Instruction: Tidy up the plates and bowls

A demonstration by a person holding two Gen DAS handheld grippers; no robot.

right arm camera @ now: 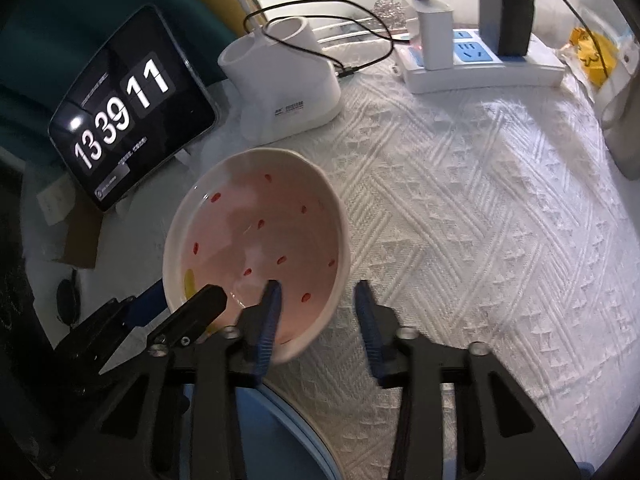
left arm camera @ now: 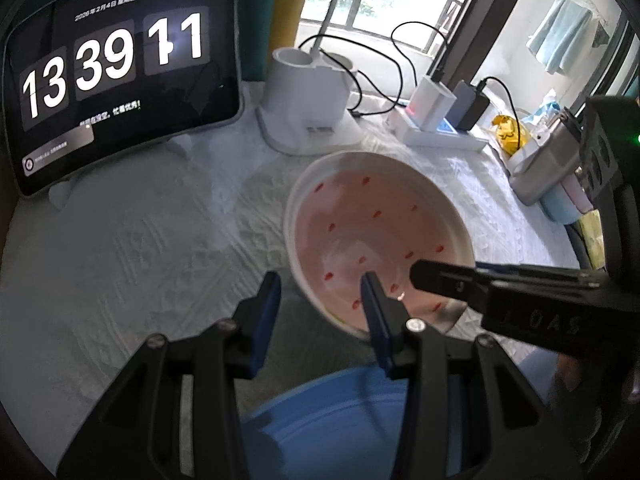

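A pink bowl with red specks and a white rim (left arm camera: 372, 236) sits on the white cloth; it also shows in the right wrist view (right arm camera: 260, 240). My left gripper (left arm camera: 320, 292) is open and straddles the bowl's near-left rim, one finger inside and one outside. My right gripper (right arm camera: 318, 300) is open and straddles the bowl's right rim in the same way. Each gripper shows in the other's view, the right one (left arm camera: 448, 278) and the left one (right arm camera: 196, 304). A blue plate (left arm camera: 340, 420) lies close below the grippers, also in the right wrist view (right arm camera: 280, 432).
A tablet clock (left arm camera: 116, 80) stands at the back left. A white holder (left arm camera: 308, 100) and a power strip with chargers (left arm camera: 436, 120) stand behind the bowl, with cables. A yellow bag (left arm camera: 506, 130) and a grey box (left arm camera: 548, 160) sit at the right edge.
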